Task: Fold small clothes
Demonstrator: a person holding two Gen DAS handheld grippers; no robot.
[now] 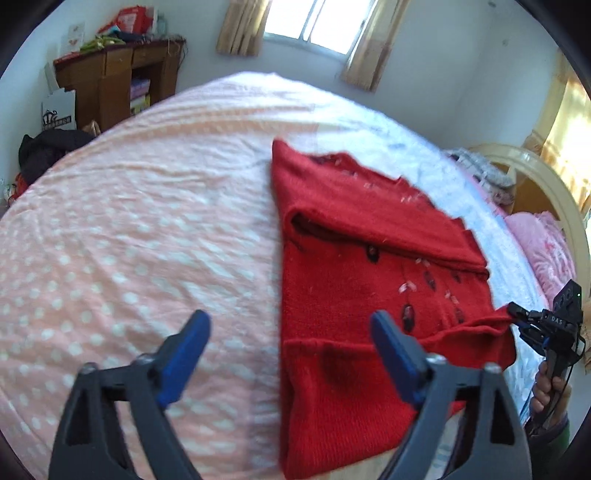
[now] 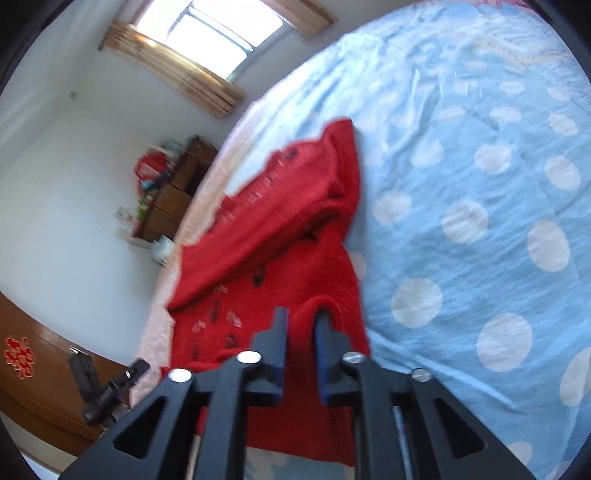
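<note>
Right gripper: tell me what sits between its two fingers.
In the right wrist view, a fold of the red sweater rises between the right gripper fingers; whether the pads press it cannot be told.

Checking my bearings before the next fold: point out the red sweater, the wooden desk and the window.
red sweater [image 1: 351, 210]: left wrist view, folded-over upper panel.
wooden desk [image 1: 110, 77]: left wrist view, its front.
window [image 2: 210, 33]: right wrist view, bright pane.

The red sweater [image 1: 354, 236] blurs in both views, its near hem cut off below. Right gripper [image 2: 301, 332] fingers hide the fold between them.
</note>
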